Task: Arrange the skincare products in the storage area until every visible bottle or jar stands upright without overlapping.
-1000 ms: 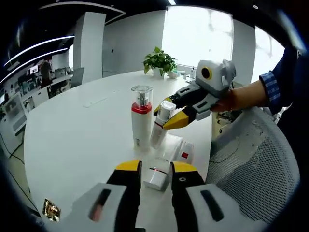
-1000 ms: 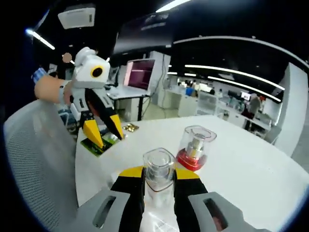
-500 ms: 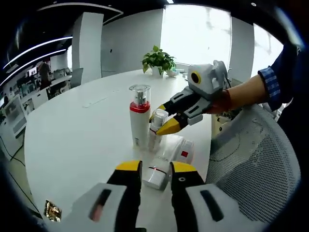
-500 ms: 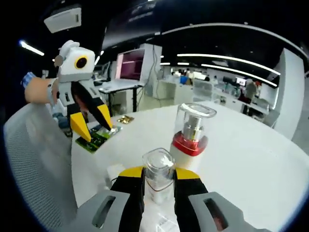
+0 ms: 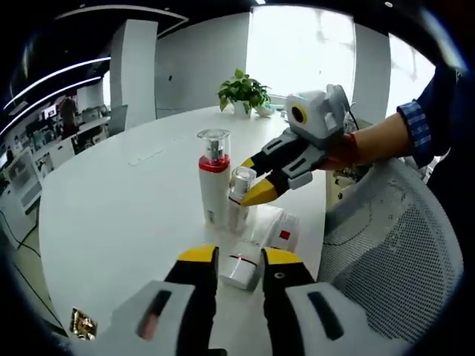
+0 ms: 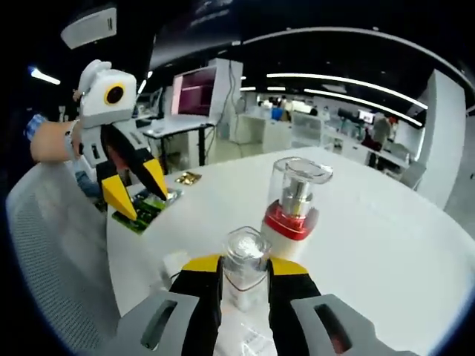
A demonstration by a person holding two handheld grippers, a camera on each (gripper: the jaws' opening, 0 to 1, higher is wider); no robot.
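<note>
A small clear-capped bottle (image 5: 240, 194) stands upright on the white table (image 5: 119, 215), touching or just beside a taller white bottle (image 5: 214, 178) with a red collar and a clear cap. In the right gripper view the small bottle (image 6: 243, 267) sits between the yellow-tipped jaws of the right gripper (image 6: 245, 273), which close narrowly on its cap and neck, while the tall bottle (image 6: 295, 209) stands just behind it to the right. In the left gripper view the right gripper (image 5: 261, 178) reaches in from the right, held by a hand (image 5: 347, 151) with a blue checked cuff, its tips at the small bottle's cap.

Near the two standing bottles, toward the table's edge, a white product with a red label (image 5: 279, 231) lies flat, and a small white box (image 5: 242, 270) lies just ahead of the left gripper (image 5: 240, 263), whose jaws stand narrowly apart with nothing between them. In the right gripper view the left gripper (image 6: 136, 193) hangs above the table's edge, jaws spread.

A potted plant (image 5: 246, 93) stands at the table's far side, and a grey mesh chair (image 5: 393, 245) sits beside the table.
</note>
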